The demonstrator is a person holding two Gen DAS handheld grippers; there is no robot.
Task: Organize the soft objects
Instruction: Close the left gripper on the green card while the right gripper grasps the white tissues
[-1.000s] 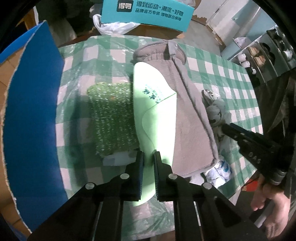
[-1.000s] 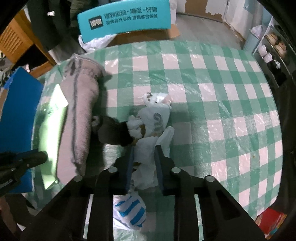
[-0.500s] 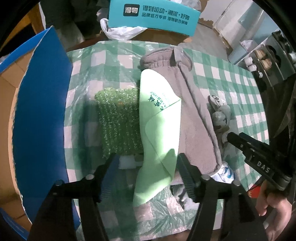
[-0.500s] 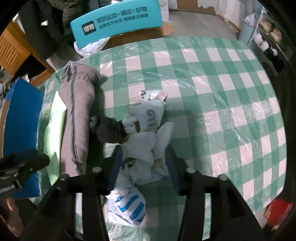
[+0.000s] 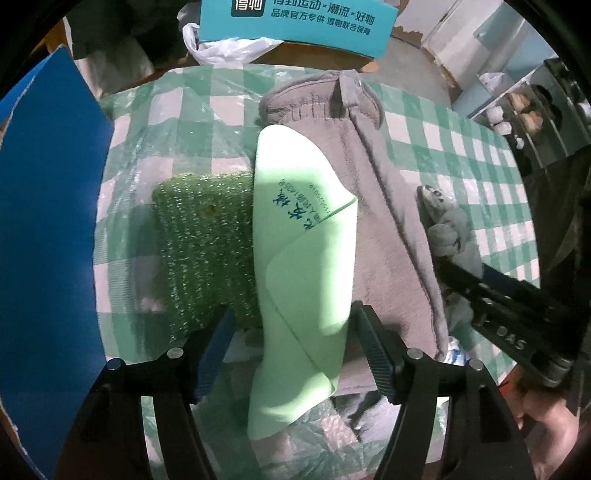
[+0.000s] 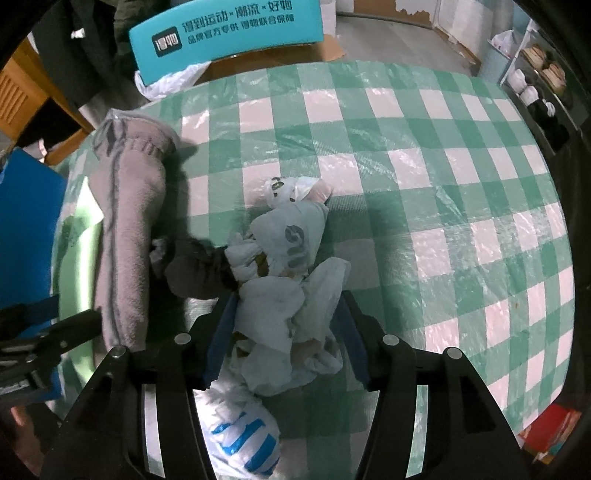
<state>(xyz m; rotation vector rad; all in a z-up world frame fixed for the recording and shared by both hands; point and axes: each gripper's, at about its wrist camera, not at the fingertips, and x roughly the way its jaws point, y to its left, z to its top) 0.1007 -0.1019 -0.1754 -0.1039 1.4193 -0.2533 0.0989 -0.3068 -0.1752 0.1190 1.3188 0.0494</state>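
Underneath, green-checked tablecloth under plastic, teal box behind; left tongs and right tongs both wide.

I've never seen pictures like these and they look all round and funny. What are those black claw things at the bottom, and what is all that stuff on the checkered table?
Those claws are grabbers. A person holds one in each hand, and each has a small camera looking along its two fingers, which bends the picture round.

One picture comes from the left grabber. It is open, its fingers on either side of a light green cloth. That cloth lies on a grey towel, with a green scrubbing pad beside it.

The other picture comes from the right grabber. It is open too, around a pile of crumpled white plastic bags.

Everything lies on a table with a green and white checkered cover. Nothing is being held right now.
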